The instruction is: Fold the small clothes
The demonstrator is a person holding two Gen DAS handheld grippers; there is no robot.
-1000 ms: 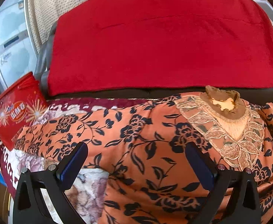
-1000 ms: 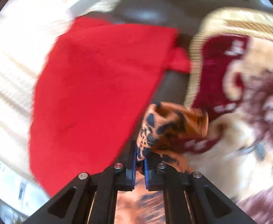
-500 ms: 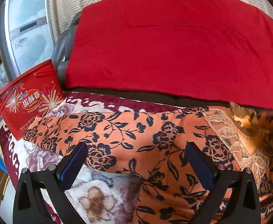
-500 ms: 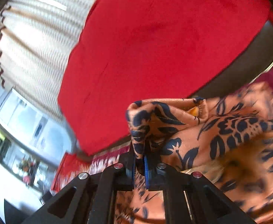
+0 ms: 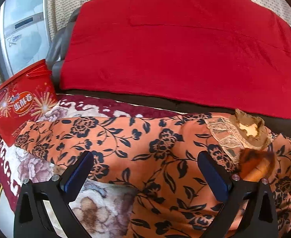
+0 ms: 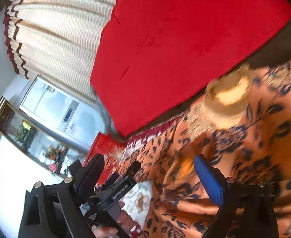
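Observation:
An orange garment with dark blue flowers (image 5: 145, 150) lies spread on a floral blanket (image 5: 97, 204); its lace neckline (image 5: 244, 130) sits at the right. My left gripper (image 5: 145, 176) is open and empty just above the garment's near part. My right gripper (image 6: 149, 180) is open and empty above the same garment (image 6: 244, 168), whose neckline (image 6: 228, 97) is blurred. The left gripper's body (image 6: 117, 190) and the hand holding it show at the lower left of the right wrist view.
A red cloth (image 5: 175, 45) covers a dark sofa back behind the garment. A red snack tub (image 5: 20, 103) stands at the left on the blanket. A grey fridge (image 5: 22, 29) and a cream curtain (image 6: 52, 35) lie beyond.
My right gripper has opened and let go of the garment edge it was holding. The fold has dropped onto the garment's right side. My left gripper has drifted slightly, staying open.

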